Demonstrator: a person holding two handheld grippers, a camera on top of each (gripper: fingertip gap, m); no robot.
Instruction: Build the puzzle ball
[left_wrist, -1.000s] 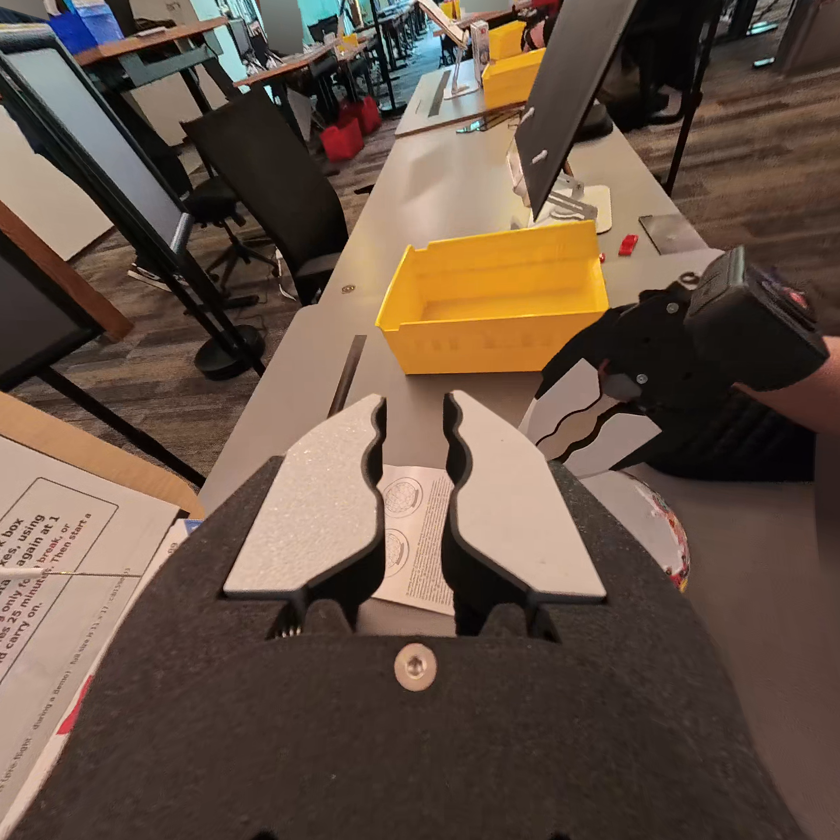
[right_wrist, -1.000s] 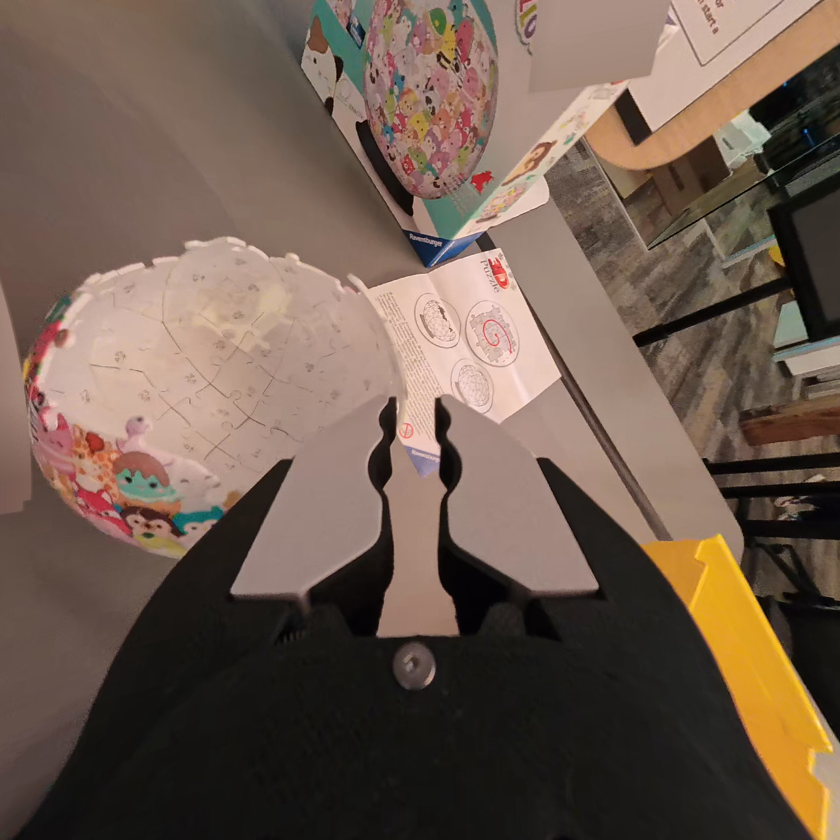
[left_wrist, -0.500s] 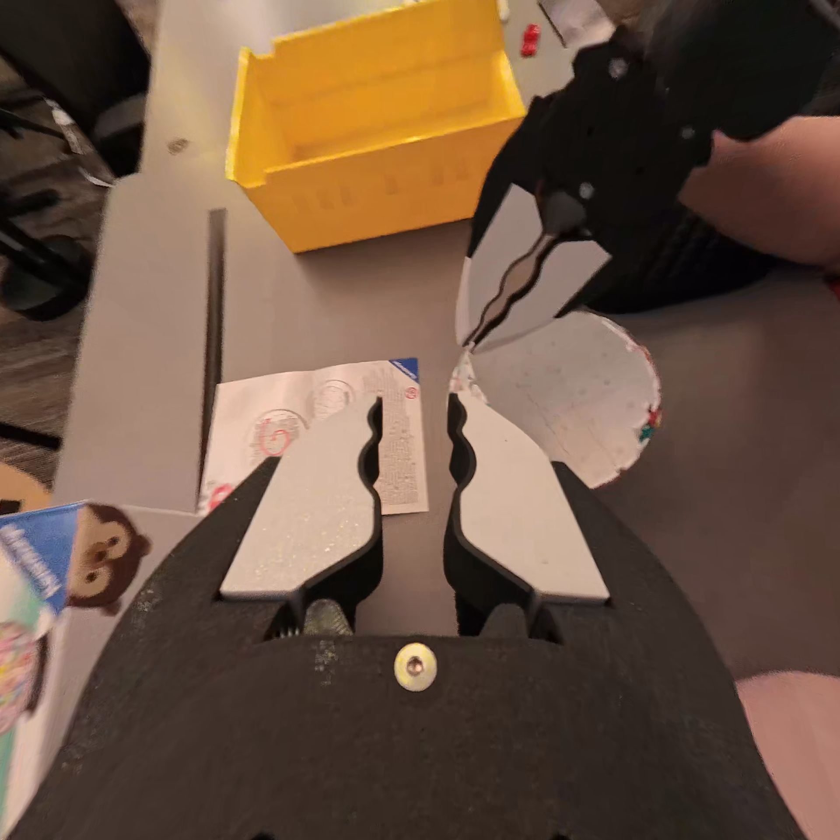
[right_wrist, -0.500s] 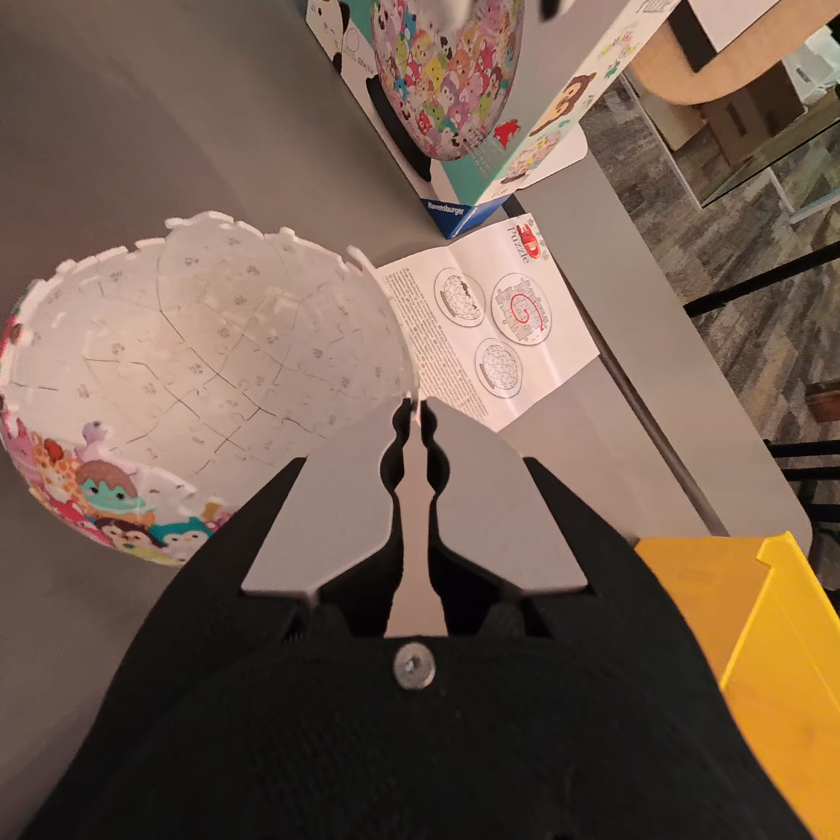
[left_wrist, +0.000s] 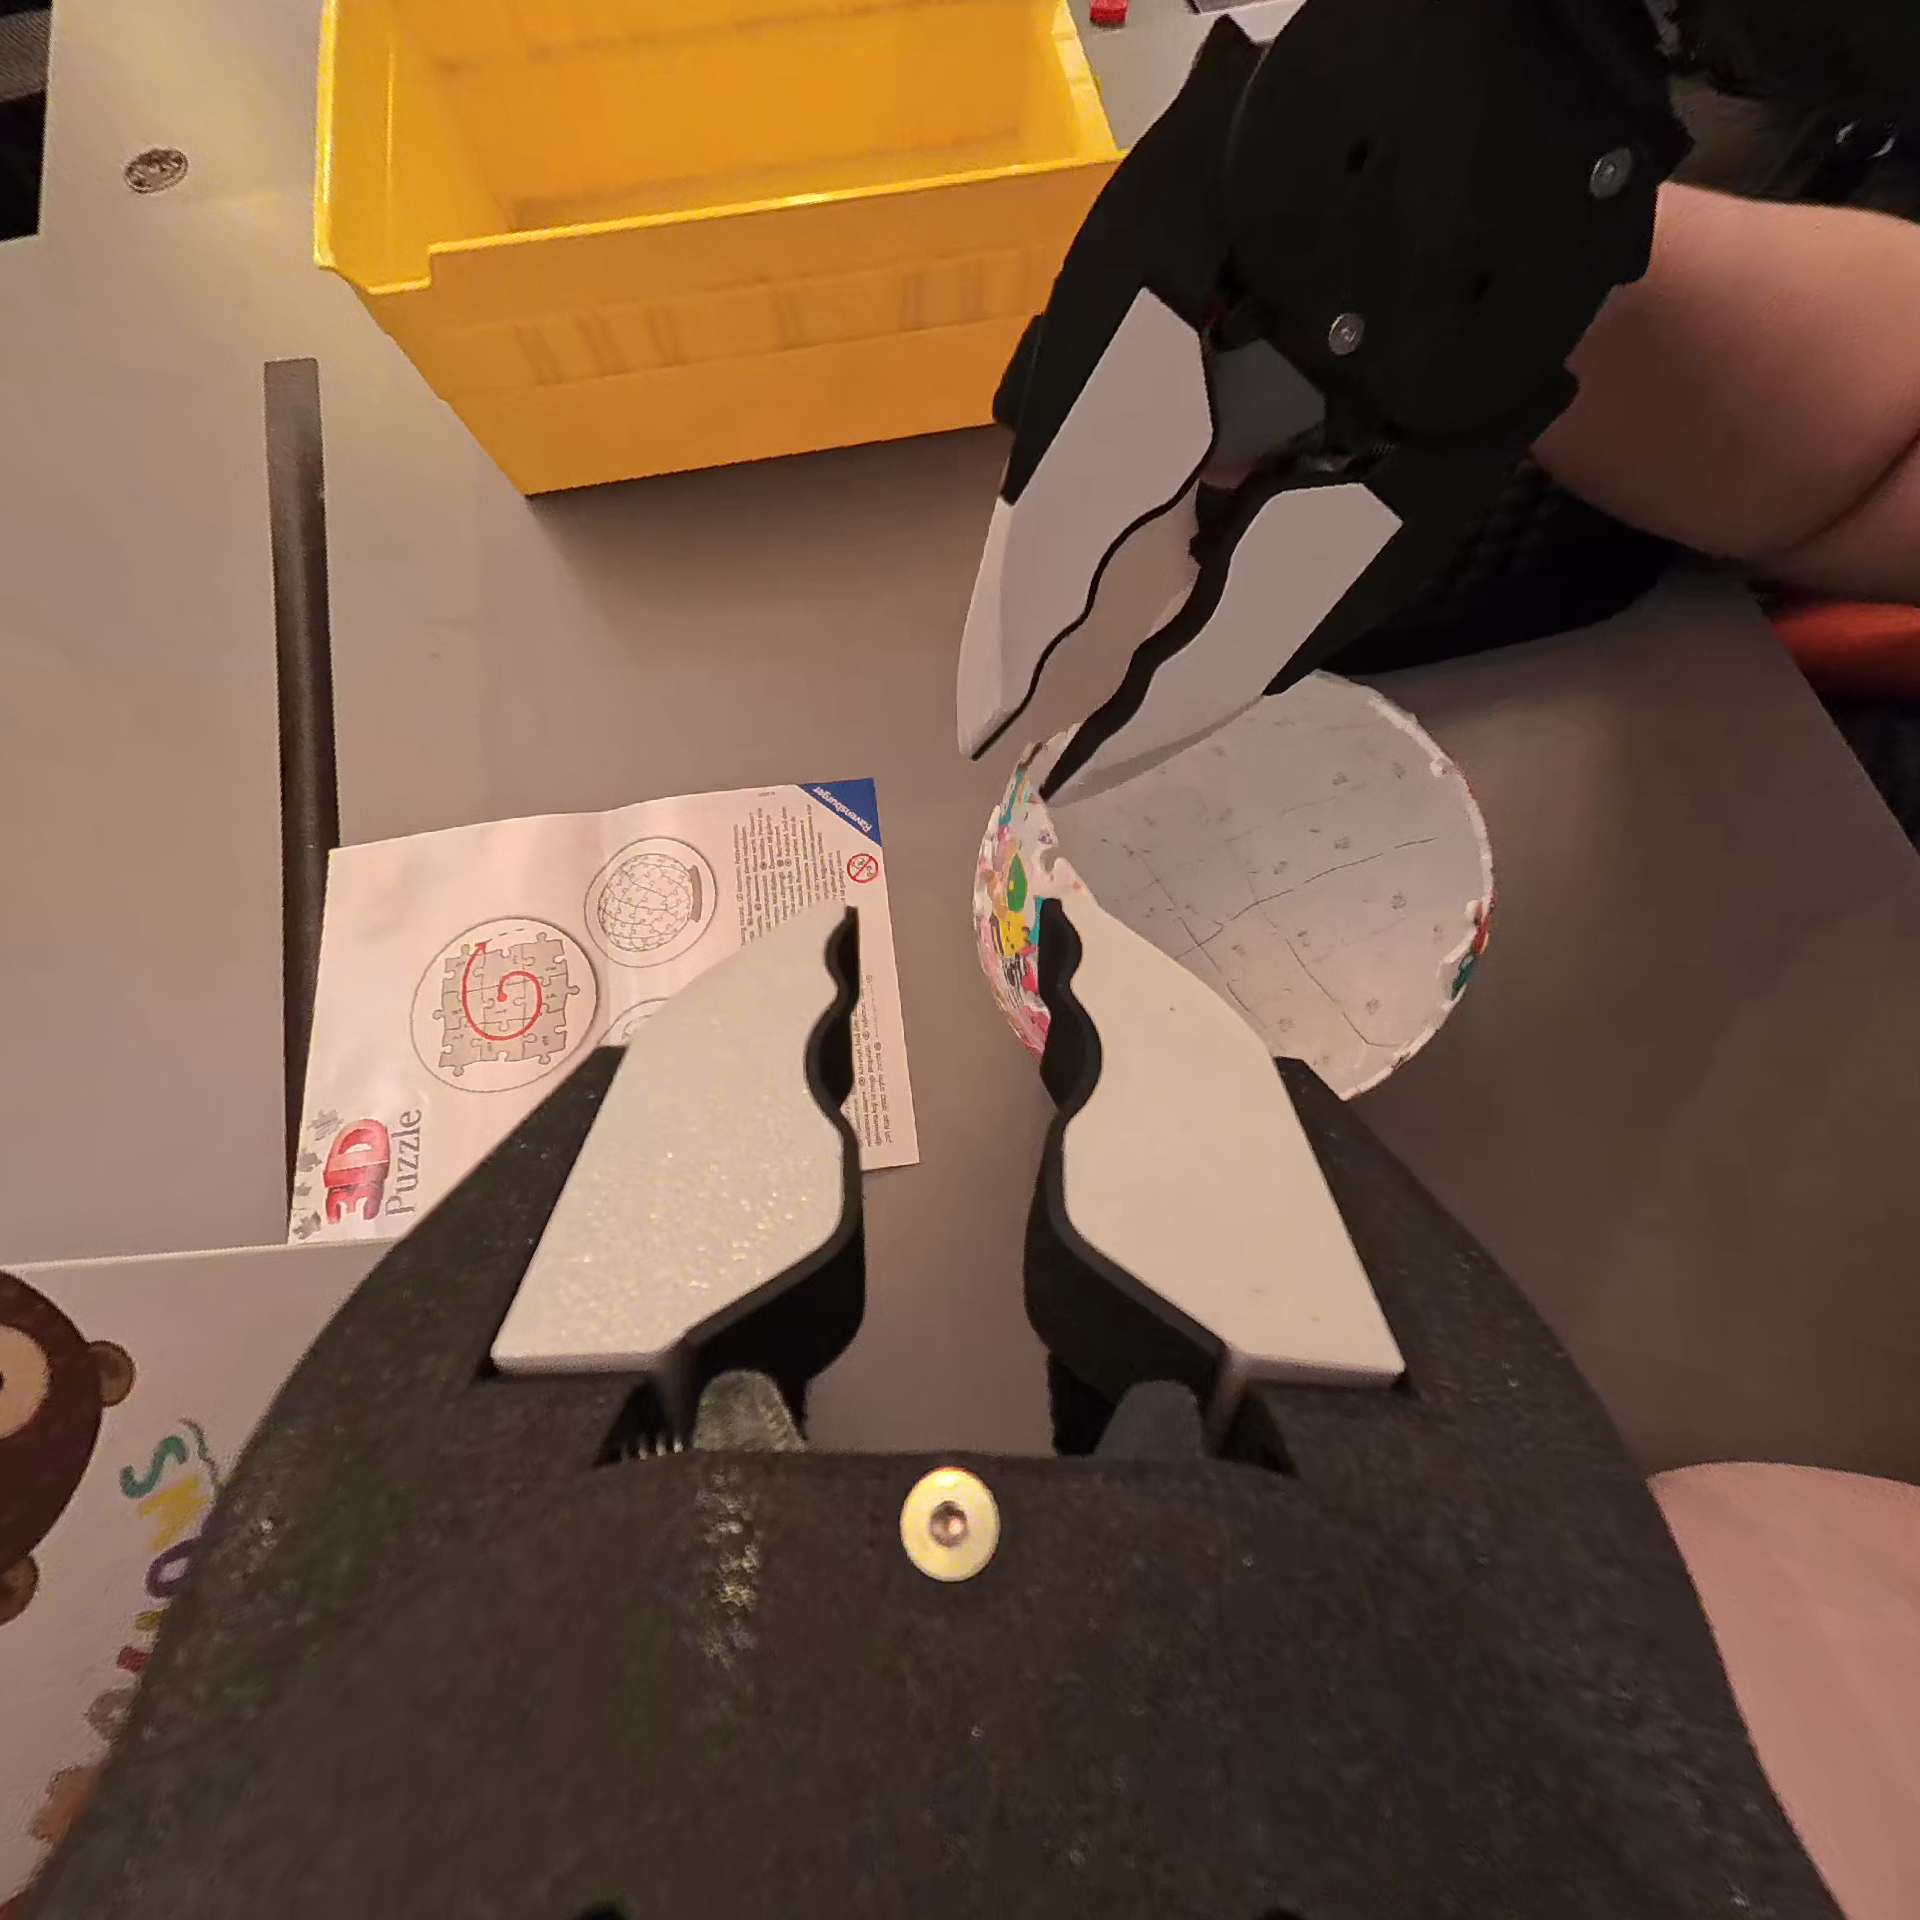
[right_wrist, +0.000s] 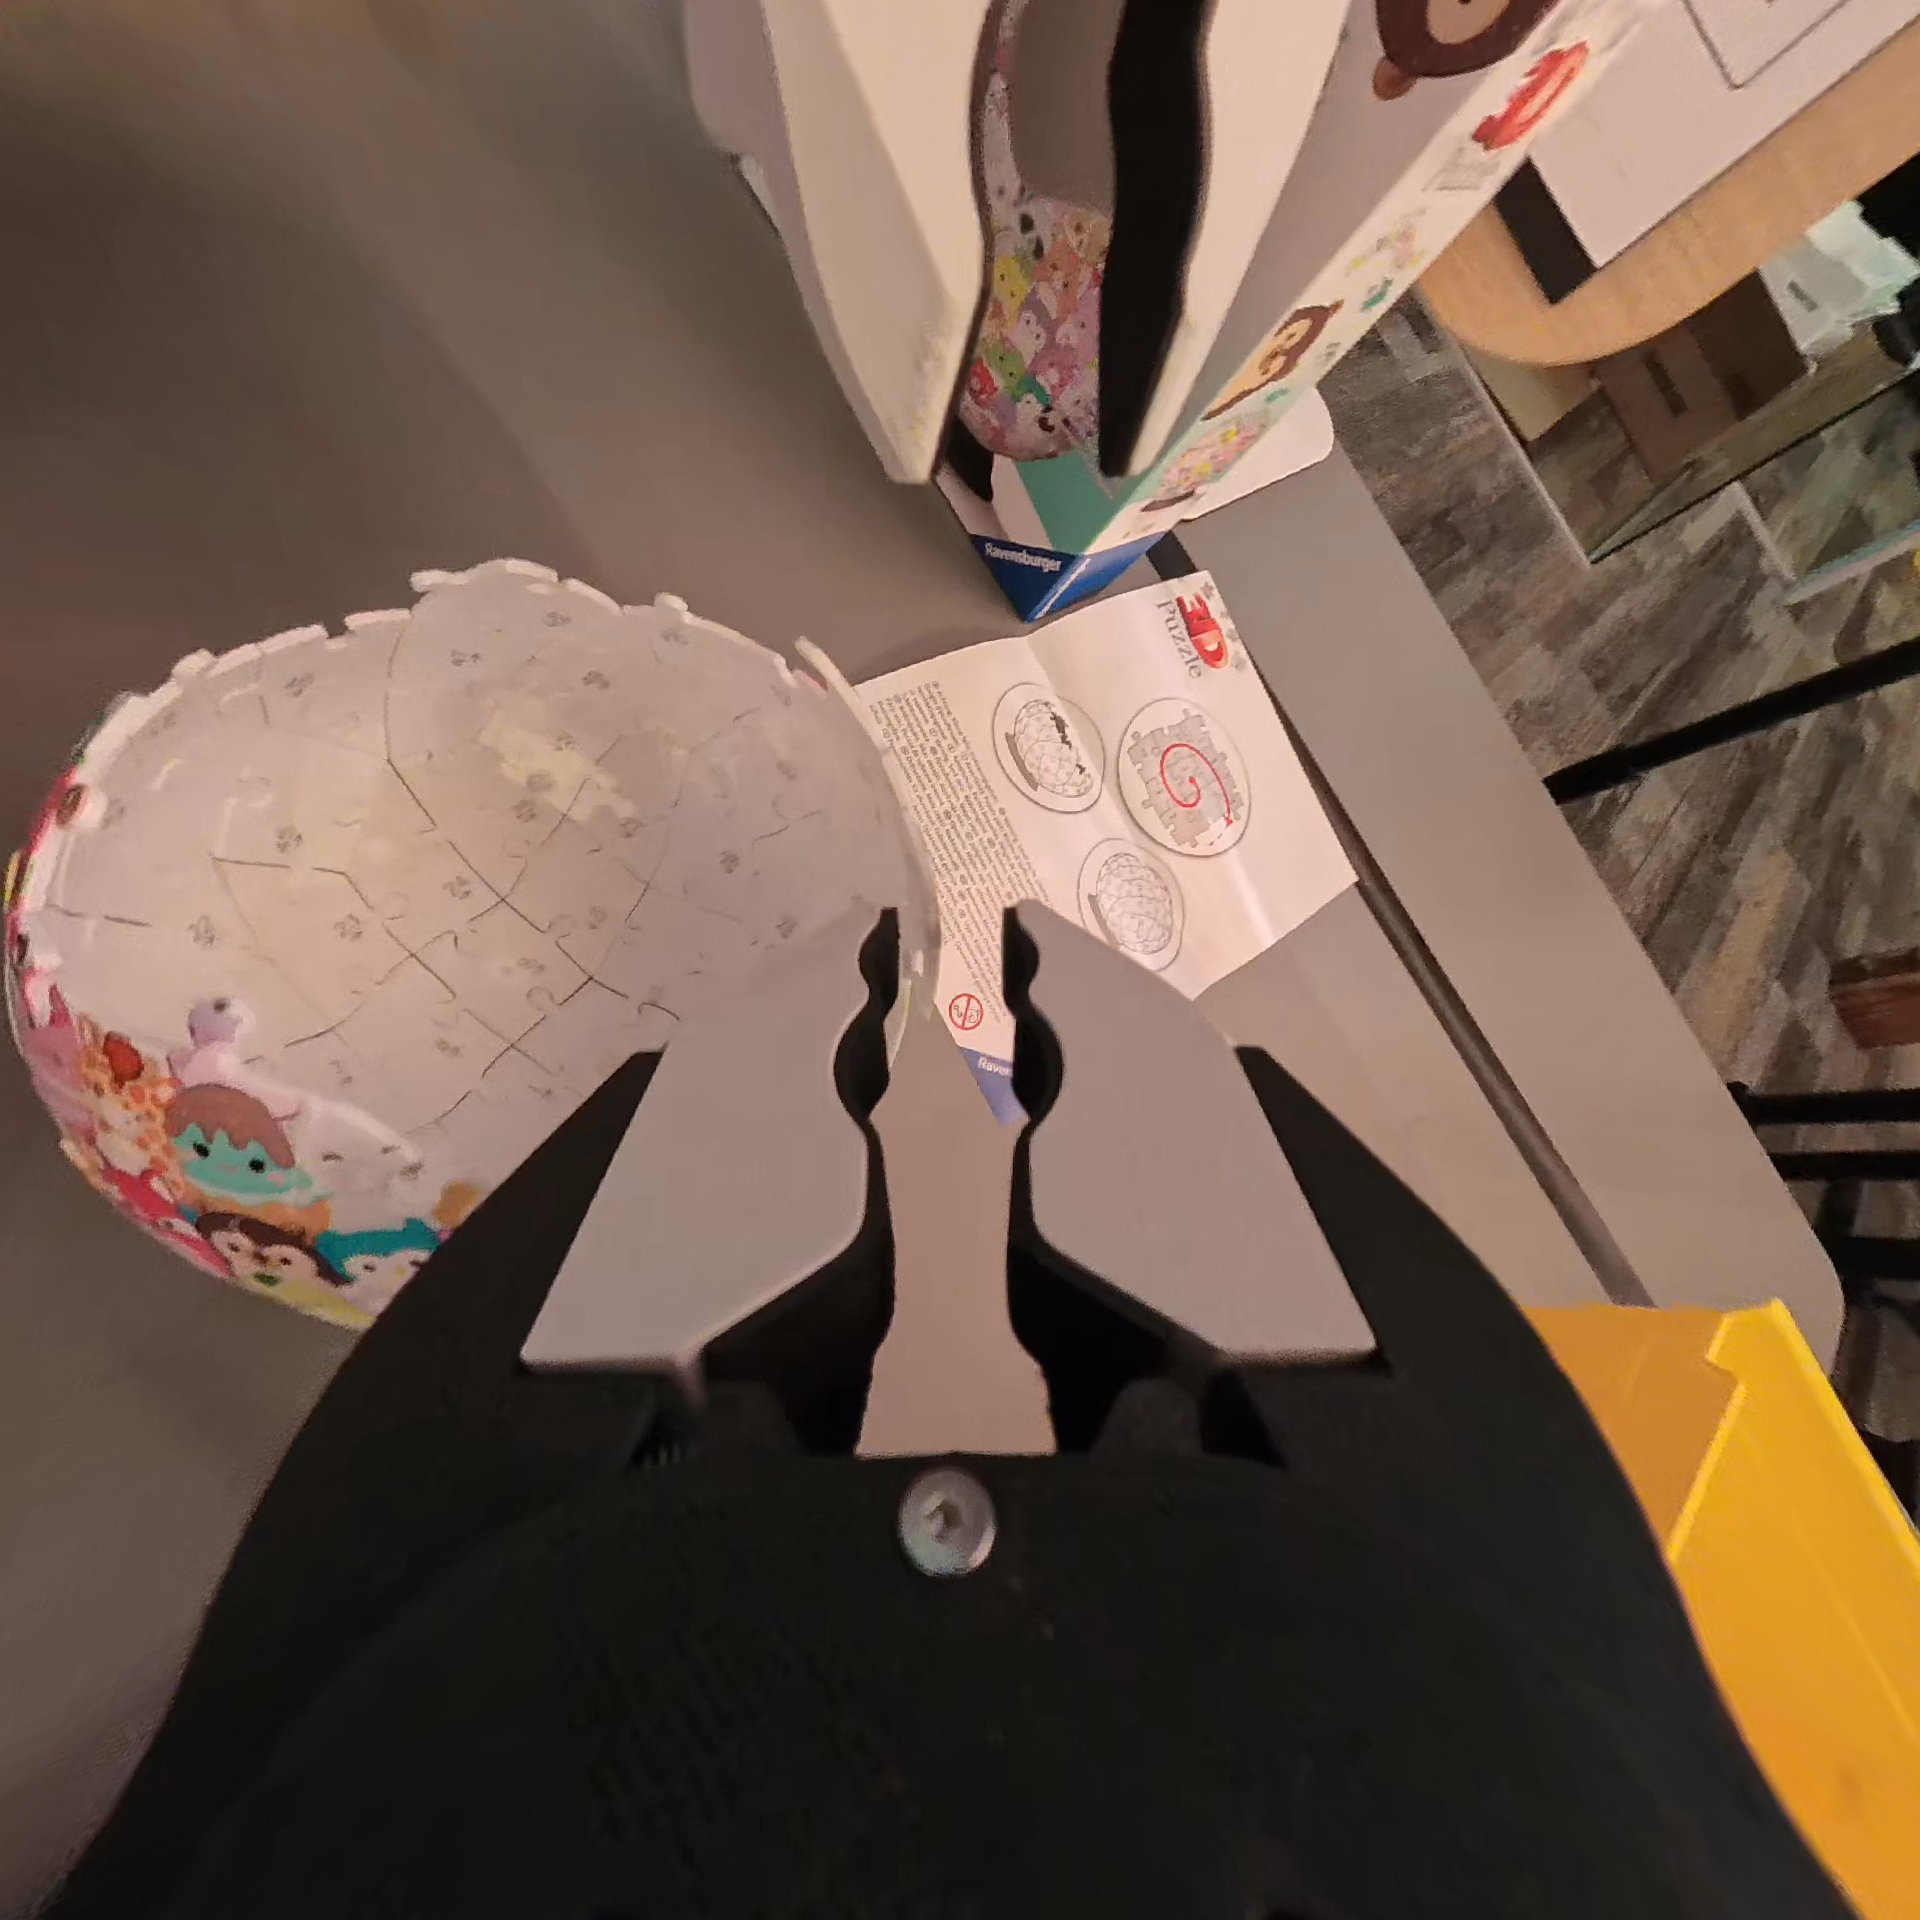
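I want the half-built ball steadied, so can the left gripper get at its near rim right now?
Probably yes. The left gripper is open, with the puzzle ball beside its fingertips; nothing lies between, though the right gripper crowds the rim.

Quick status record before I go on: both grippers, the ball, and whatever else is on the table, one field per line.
left gripper: open, empty, above the table between leaflet and half-ball
right gripper: open, tips straddling the half-ball's rim
puzzle ball: half-built shell lying on its side, white inside showing, jagged rim unfinished
instruction leaflet: flat, unfolded, beside the half-ball
yellow bin: beyond the leaflet; visible part looks empty
puzzle box: past the leaflet, partly hidden by left gripper
table: grey
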